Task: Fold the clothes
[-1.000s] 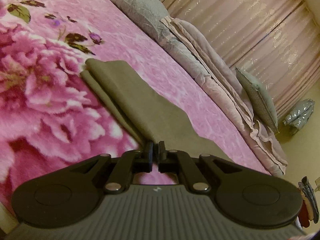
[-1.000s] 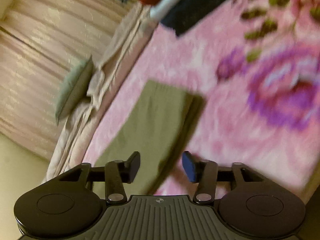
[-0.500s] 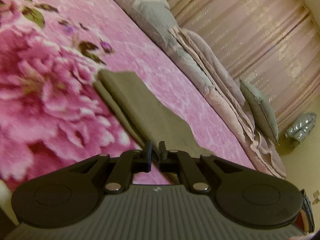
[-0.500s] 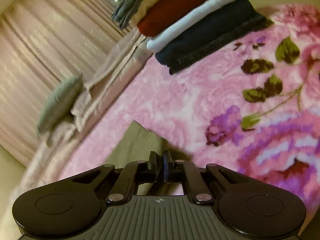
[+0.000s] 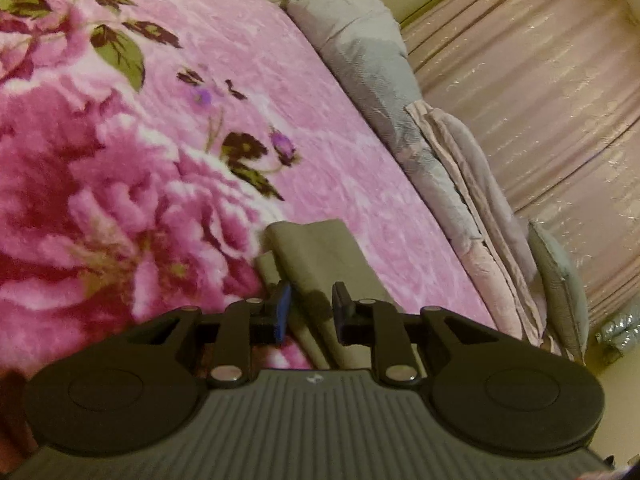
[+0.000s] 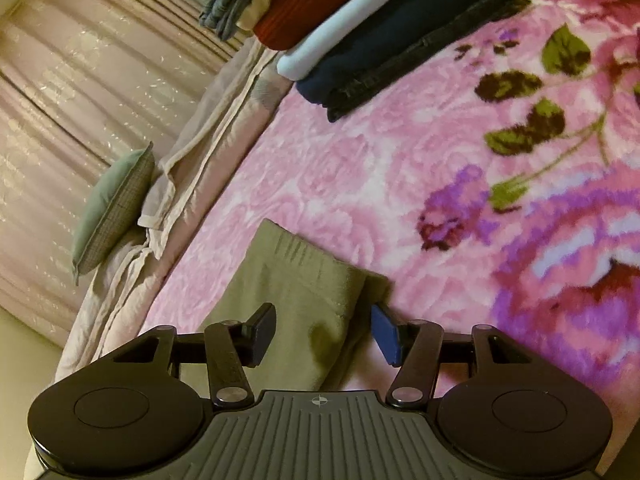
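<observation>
My left gripper (image 5: 308, 310) hangs low over the bed with its fingers (image 5: 282, 312) apart, a clear gap between the blue pad and the black one. Through that gap lies the olive folded garment (image 5: 320, 268), flat on the pink floral blanket (image 5: 140, 184); I cannot tell whether my fingertips touch the cloth, but nothing is pinched between them. The garment's doubled edge shows on its side toward the large bloom printed on the blanket.

My right gripper (image 6: 324, 334) is also spread, its fingers (image 6: 385, 334) wide apart. The same olive garment (image 6: 296, 300) sits between and just beyond them, its ribbed end pointing away from me, one corner reaching past the blue pad. It rests on the blanket (image 6: 400, 168) and is held by neither gripper.

Beyond the garment in the right wrist view, well apart from it, a stack of folded clothes (image 6: 372, 36) stands at the blanket's far edge: dark navy at the bottom, then white, red, beige and grey.

To the garment's side away from the printed flowers, rumpled pale bedding (image 5: 472, 200) runs along the blanket's edge. A grey-green pillow (image 5: 560, 280) leans beside that bedding, and behind it hangs a pinkish pleated curtain (image 5: 540, 100).
</observation>
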Demonstrator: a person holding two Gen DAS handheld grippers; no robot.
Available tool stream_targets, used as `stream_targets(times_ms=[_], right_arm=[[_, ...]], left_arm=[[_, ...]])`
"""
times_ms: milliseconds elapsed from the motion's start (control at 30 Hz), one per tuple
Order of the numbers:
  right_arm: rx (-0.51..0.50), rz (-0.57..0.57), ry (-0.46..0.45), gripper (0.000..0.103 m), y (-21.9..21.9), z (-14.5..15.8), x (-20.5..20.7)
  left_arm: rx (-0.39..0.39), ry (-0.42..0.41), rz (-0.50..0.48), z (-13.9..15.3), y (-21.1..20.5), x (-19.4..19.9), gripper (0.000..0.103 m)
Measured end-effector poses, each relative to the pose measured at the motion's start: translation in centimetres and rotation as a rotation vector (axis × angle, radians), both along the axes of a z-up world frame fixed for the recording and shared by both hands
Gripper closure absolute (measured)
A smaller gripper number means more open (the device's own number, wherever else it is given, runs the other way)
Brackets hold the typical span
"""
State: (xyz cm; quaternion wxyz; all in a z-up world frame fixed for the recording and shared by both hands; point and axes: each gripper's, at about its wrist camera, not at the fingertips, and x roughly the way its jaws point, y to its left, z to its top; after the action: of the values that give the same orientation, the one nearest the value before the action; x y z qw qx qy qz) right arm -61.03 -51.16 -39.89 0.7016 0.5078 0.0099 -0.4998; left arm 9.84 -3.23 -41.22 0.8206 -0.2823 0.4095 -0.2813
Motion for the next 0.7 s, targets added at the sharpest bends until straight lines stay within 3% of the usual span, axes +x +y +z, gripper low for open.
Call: stream_targets(times_ms=[67,133,300,467,533,567,600,667,700], right_arm=[[0.004,-0.011,0.013,0.052,-0.1,0.0,-0.1],[0.012,-0.018,0.027,0.070,-0.3,-0.1,-0.2],[0.024,-0.008,0.052,0.085,-0.6,-0.4,-0.6],[0.028,0.005,0.045,0.085,-0.7,-0.3,-0.7],[0.049,0.002,-0.001,0.071,-0.9,-0.4,-1.1],[0.060,-0.003,-0.027,0.071,-1.0,-0.6,-1.3],[0.061,-0.006,-0.026,0.072,-1.1,-0.6,-1.3],[0.048,0.004,0.021,0.089,-1.1,-0.3,-0.9],[0.037,0.008,0.051,0.090,-1.1,-0.1,-0.7]], left_arm=[[0.002,-0.003,0.011,0.0,0.1,0.3,0.093],[0.011,-0.011,0.006,0.0,0.2,0.5,0.103],[0.029,-0.045,-0.019,0.3,0.0,0.5,0.103],[0.059,-0.050,-0.020,0.7,-0.5,0.5,0.100],[0.061,-0.028,-0.018,0.5,-0.7,0.7,0.100],[0.065,-0.028,-0.019,0.5,-0.7,0.7,0.100],[0.068,-0.038,-0.024,0.6,-0.8,0.7,0.103],[0.073,-0.072,-0.034,1.0,-0.7,0.3,0.103],[0.072,-0.094,-0.035,1.3,-0.6,0.0,0.103]])
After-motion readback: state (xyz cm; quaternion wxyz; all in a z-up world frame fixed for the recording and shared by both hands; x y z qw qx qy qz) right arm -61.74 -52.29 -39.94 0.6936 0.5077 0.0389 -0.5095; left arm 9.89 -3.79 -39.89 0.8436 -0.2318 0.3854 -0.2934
